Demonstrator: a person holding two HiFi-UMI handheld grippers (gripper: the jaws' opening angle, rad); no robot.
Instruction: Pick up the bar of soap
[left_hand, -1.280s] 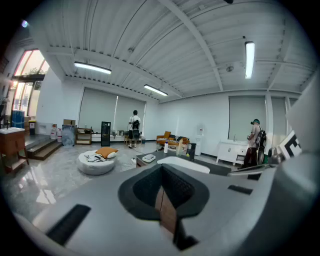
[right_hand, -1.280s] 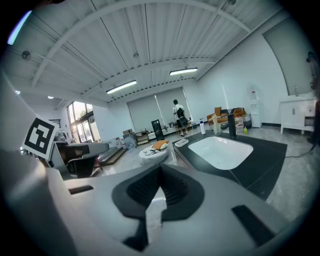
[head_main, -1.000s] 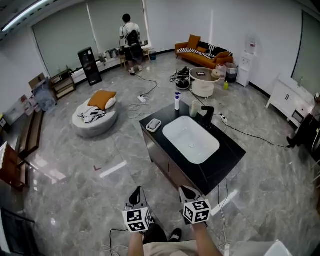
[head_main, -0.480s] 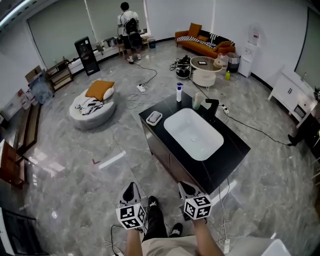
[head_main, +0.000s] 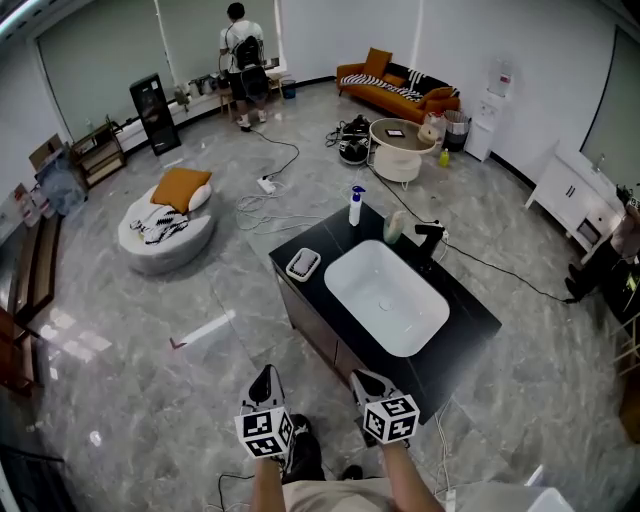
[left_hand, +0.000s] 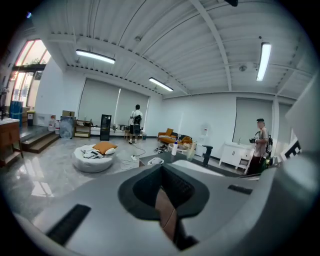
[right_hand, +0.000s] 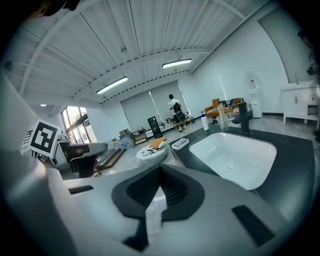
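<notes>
1. Starting from how things lie, I judge that none of the pick-up is done. The bar of soap (head_main: 303, 263) rests untouched in its dish (head_main: 292, 271) on the black counter (head_main: 322, 233).
2. My left gripper (head_main: 265, 380) has its jaws pressed together with nothing between them. My right gripper (head_main: 367, 381) looks the same, jaws together and empty.
3. The soap lies well ahead of both grippers and well apart from them, with floor (head_main: 220, 370) between. It is almost straight ahead of my left gripper and ahead-left of my right one. It sits at the counter's corner, on the left of the white sink (head_main: 385, 295).
4. Everything is left, as I judge it. I have to close the gap to the counter and open one pair of jaws. Then I bring them down around the bar, close on it and lift.
</notes>
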